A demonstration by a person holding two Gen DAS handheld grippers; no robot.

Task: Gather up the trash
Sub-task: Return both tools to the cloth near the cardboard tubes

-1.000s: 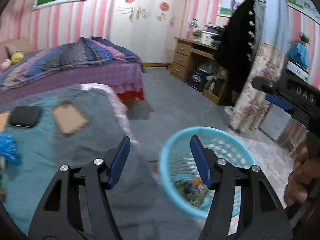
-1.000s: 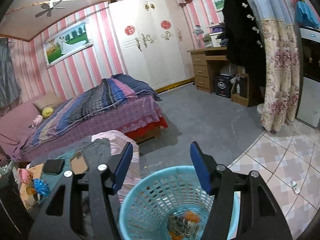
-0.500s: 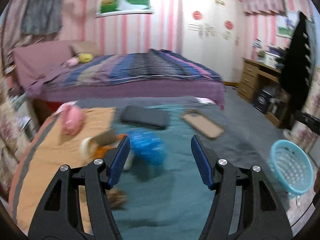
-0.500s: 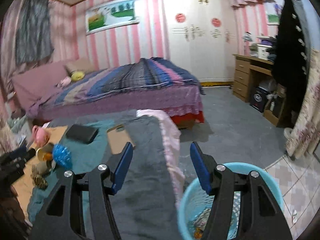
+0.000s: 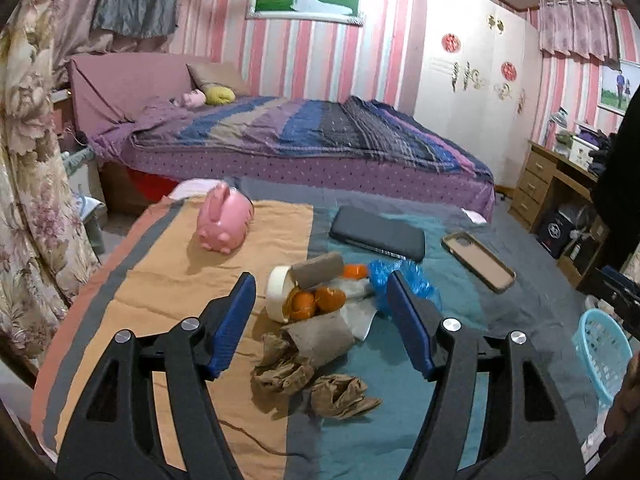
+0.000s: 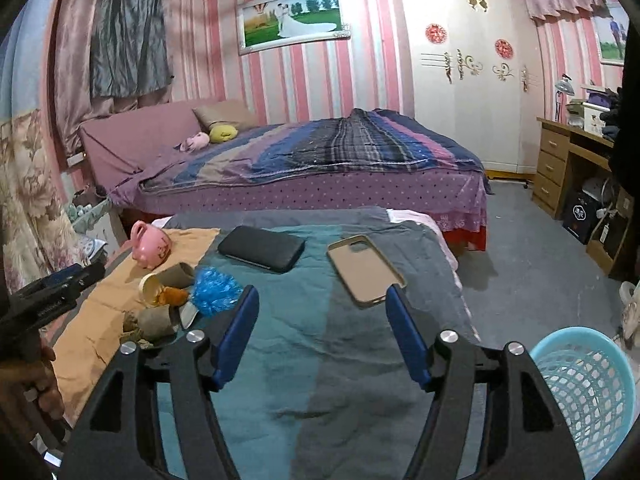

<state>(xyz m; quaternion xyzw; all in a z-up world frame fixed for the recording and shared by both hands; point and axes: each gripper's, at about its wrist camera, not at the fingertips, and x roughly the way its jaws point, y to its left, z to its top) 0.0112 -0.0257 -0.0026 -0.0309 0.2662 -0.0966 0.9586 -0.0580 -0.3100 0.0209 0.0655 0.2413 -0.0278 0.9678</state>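
A pile of trash lies on the cloth-covered table (image 5: 180,280): a tipped white cup (image 5: 278,292) with orange peels (image 5: 316,300), cardboard tubes (image 5: 320,336), crumpled brown paper (image 5: 340,394) and blue plastic wrap (image 5: 400,280). My left gripper (image 5: 320,280) hovers just short of the pile, its jaws opening and the pads touching nothing. My right gripper (image 6: 322,296) hangs over the teal cloth to the right of the pile (image 6: 172,296), jaws opening, nothing between them. The blue trash basket (image 6: 588,396) stands on the floor at the lower right.
A pink piggy bank (image 5: 226,220), a black case (image 5: 378,236) and a phone case (image 5: 478,262) also lie on the table. A bed (image 5: 300,140) stands behind it, a desk (image 5: 560,176) at the right. The left gripper (image 6: 90,274) and a hand (image 6: 32,392) show at the right wrist view's left edge.
Both views have swung left, from the basket over to the table and the trash pile. Both pairs of jaws stand a little wider than before.
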